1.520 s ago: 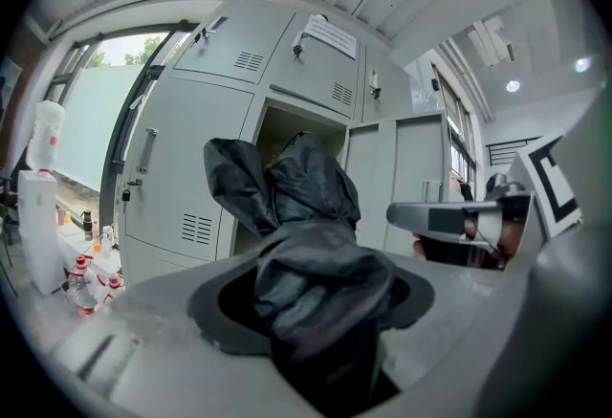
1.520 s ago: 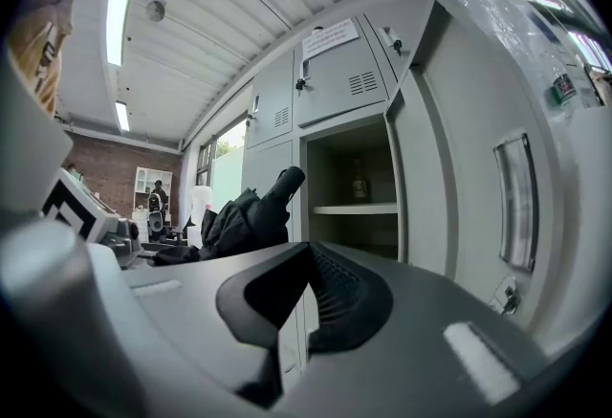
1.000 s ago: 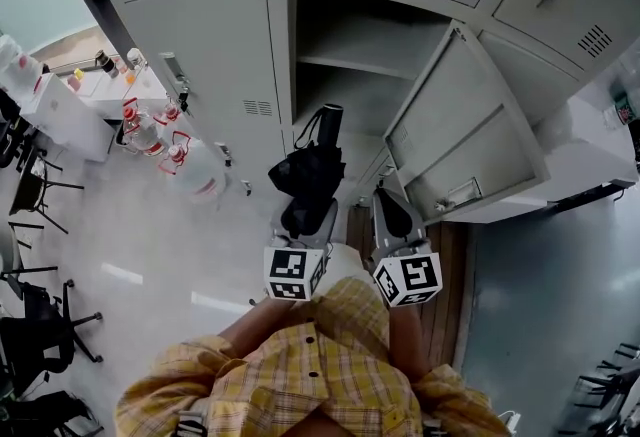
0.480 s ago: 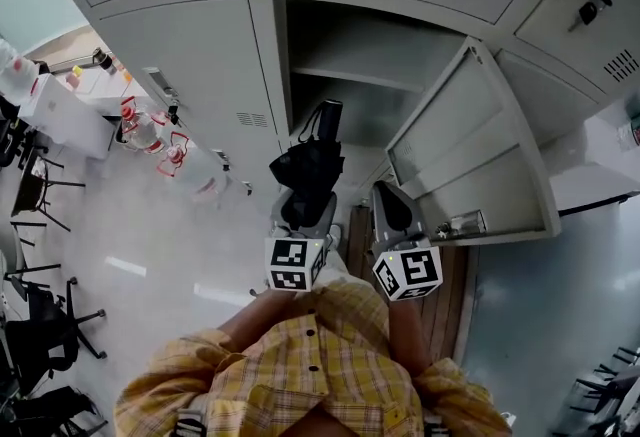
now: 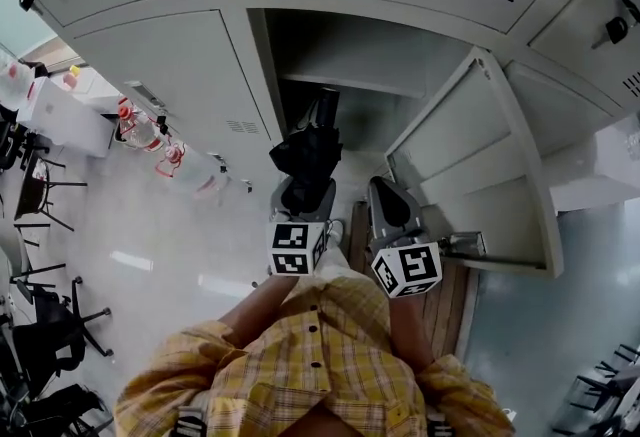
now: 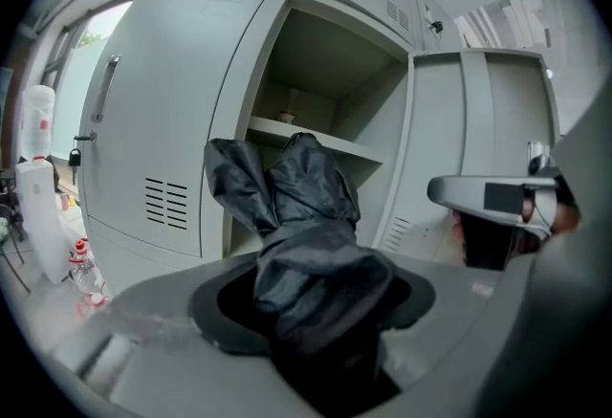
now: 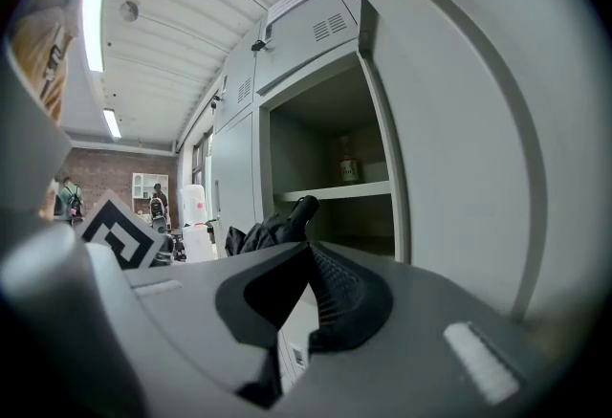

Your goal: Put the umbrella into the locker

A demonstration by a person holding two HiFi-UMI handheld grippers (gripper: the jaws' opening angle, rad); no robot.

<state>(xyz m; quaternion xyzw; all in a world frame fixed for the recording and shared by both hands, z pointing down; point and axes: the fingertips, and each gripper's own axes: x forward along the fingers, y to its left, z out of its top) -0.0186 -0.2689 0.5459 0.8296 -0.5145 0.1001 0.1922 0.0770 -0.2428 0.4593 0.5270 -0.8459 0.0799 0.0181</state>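
A black folded umbrella (image 5: 305,153) sticks out from my left gripper (image 5: 306,197), which is shut on its lower part. Its handle end (image 5: 325,107) reaches into the mouth of the open locker (image 5: 372,53), under the inner shelf. In the left gripper view the crumpled fabric of the umbrella (image 6: 306,206) fills the jaws of the left gripper (image 6: 308,306) in front of the shelf (image 6: 311,137). My right gripper (image 5: 392,197) hangs beside it to the right, shut and holding nothing, close to the swung-out locker door (image 5: 480,155). From the right gripper (image 7: 304,258) the umbrella (image 7: 263,232) shows at left.
A small jar (image 7: 347,161) stands on the locker shelf. Closed locker doors (image 5: 170,65) flank the opening. Water bottles with red caps (image 5: 140,130) and a white table (image 5: 60,110) stand at left, black chairs (image 5: 45,325) lower left. A wooden strip (image 5: 445,310) lies underfoot.
Both grippers have moved toward the locker and a little lower. The umbrella's handle end has gone from in front of the opening to inside its mouth.
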